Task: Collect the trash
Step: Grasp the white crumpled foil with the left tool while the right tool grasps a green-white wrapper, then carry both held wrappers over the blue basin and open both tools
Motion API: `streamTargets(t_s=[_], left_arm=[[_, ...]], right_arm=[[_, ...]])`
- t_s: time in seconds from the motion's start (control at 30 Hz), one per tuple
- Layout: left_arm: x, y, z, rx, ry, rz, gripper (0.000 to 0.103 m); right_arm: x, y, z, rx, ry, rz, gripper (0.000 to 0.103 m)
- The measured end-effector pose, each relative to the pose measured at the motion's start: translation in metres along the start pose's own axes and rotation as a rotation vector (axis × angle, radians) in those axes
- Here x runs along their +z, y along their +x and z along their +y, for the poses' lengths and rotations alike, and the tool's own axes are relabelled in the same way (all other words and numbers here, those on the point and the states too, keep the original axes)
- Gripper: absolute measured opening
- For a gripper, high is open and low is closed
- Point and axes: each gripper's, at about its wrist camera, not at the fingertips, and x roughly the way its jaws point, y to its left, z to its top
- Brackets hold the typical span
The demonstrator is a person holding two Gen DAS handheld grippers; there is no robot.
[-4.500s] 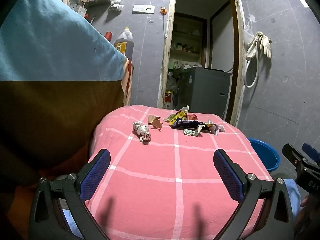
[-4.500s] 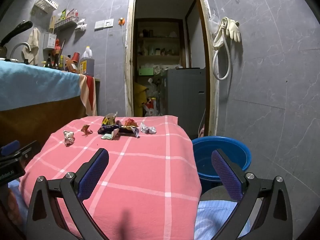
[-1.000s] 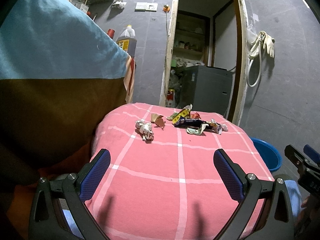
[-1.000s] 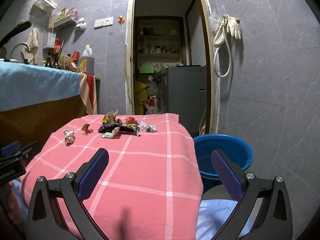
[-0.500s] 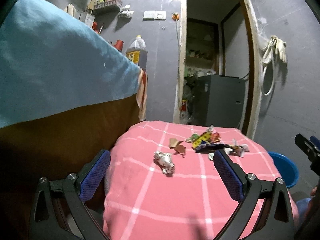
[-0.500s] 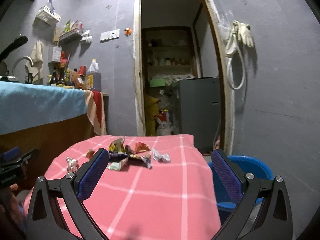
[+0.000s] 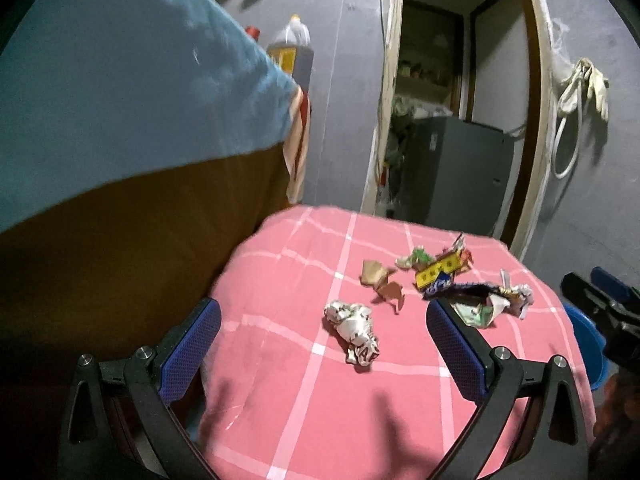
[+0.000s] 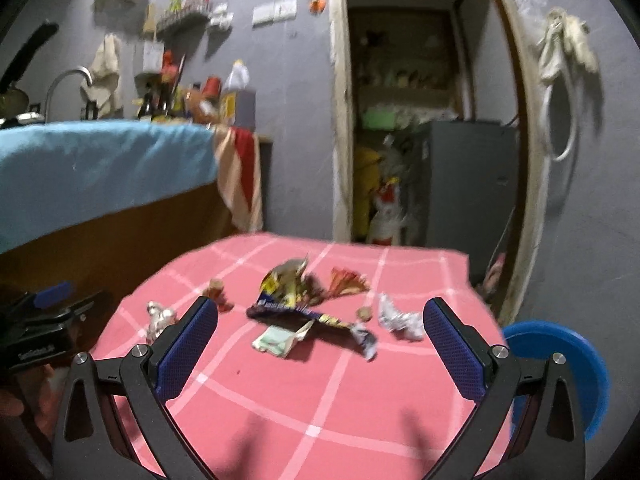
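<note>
Now crumpled wrapper [image 7: 354, 330] btwn open jaws.

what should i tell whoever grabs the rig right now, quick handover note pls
Left gripper: open, empty, above the near part of the pink checked cloth, lined up with the crumpled white wrapper.
Right gripper: open, empty, facing the wrapper pile.
All trash lies on the cloth; the blue basin stands beside it on the right.
Done: nothing collected yet.
Left: pick up every piece.
</note>
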Motion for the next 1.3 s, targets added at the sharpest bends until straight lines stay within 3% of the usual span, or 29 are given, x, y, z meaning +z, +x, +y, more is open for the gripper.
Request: streamTargets(t_s=[0.13, 0.2, 0.37, 0.53, 0.73, 0.93, 1.1, 1.3], left_arm=[[0.001, 0.014, -0.002, -0.023, 0.009, 0.097, 0.096], [0.002, 0.018, -0.004, -0.031, 0.016, 0.130, 0.091], [0.002, 0.034, -0.005, -0.049, 0.013, 0.233, 0.068], [0.006, 0.051, -0.001, -0.094, -0.021, 0.316, 0.056], [0.008, 0.063, -0.002, -0.140, -0.038, 0.388, 0.043], [0.008, 0.067, -0.001, -0.160, -0.057, 0.417, 0.026], [0.010, 0.062, 0.001, -0.185, -0.088, 0.415, 0.023], [0.010, 0.051, -0.011, -0.210, -0.074, 0.391, 0.023]], right_arm=[[0.001, 0.021, -0.001, 0.061, 0.005, 0.097, 0.100], [0.001, 0.031, -0.003, 0.086, 0.011, 0.143, 0.092], [-0.004, 0.065, 0.000, 0.134, 0.015, 0.306, 0.074], [-0.009, 0.092, 0.004, 0.154, 0.007, 0.419, 0.072], [-0.007, 0.118, 0.014, 0.159, -0.043, 0.491, 0.072], [-0.007, 0.127, 0.022, 0.159, -0.074, 0.511, 0.052], [-0.007, 0.123, 0.022, 0.177, -0.071, 0.506, 0.037], [-0.010, 0.113, 0.018, 0.182, -0.043, 0.485, 0.034]])
